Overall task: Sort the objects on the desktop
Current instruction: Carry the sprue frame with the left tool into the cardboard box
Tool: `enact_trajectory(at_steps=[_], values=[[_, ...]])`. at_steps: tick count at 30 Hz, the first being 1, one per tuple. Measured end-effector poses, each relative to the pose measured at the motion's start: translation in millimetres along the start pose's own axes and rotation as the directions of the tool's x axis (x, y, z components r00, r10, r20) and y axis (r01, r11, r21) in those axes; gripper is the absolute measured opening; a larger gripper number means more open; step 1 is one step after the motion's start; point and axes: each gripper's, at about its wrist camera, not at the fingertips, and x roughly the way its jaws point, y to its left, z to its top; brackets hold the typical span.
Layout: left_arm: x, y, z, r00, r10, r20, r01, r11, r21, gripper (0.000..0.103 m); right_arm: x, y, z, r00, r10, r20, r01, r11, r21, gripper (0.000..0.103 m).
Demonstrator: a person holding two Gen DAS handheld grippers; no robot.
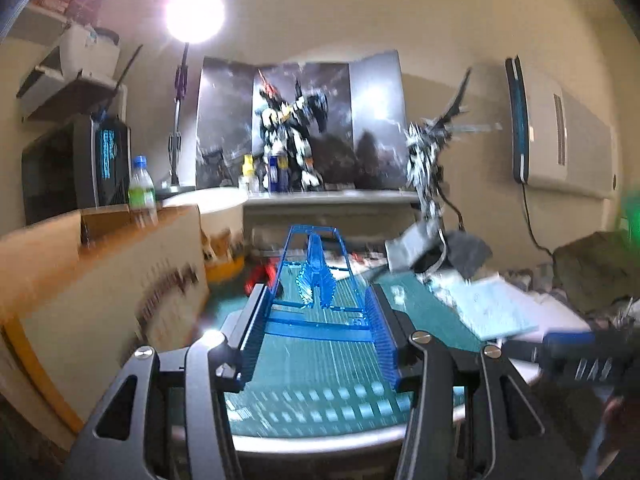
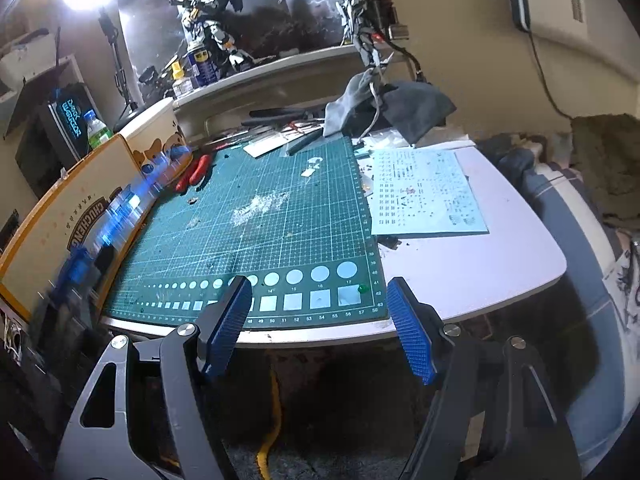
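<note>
We see dim room, single lamp (image 1: 195, 13) blown out to white with pink halo. Same glare floods top-left corner of right wrist view. Left wrist view motion-blurred throughout; cardboard box (image 1: 100, 280) smeared, cutting mat (image 2: 256, 232) sharp in right wrist view. Fisheye bends walls, darkens corners. Deep shadow under table (image 2: 480, 280).

pale counter (image 2: 472, 276), rounded at the corner. carries a green cutting mat (image 2: 264, 232), a light blue decal sheet (image 2: 424, 196) just beside it. grey cloth (image 2: 416, 108) and red pliers (image 2: 194, 172) near the far edge.
</note>
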Motion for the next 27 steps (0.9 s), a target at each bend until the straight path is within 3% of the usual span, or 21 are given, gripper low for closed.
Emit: enact_trajectory(at_steps=[3, 11, 16, 22, 27], values=[[1, 16, 34, 1.000, -0.006, -0.023, 0.006, 1.000, -0.008, 0.048, -1, 1, 4, 1.000, 0.009, 0.009, -0.009, 1.000, 0.002, 0.067], [-19, 74, 105, 0.998, 0.040, 0.046, -0.038, 0.999, -0.033, 0.048, -4, 19, 20, 0.998, 0.045, 0.040, -0.044, 0.998, -0.035, 0.067], [-26, 117, 136, 0.980, 0.171, 0.098, -0.172, 0.985, 0.005, 0.048, 1, 30, 27, 0.996, 0.076, 0.044, -0.074, 0.996, -0.049, 0.067], [-9, 172, 151, 0.977, 0.213, 0.017, -0.213, 0.977, -0.030, 0.048, 13, 41, 34, 0.993, 0.109, 0.037, -0.106, 0.992, -0.061, 0.067], [9, 205, 142, 0.966, 0.248, -0.068, -0.252, 0.966, -0.053, 0.049, 20, 49, 40, 0.991, 0.126, 0.039, -0.123, 0.990, -0.071, 0.067]])
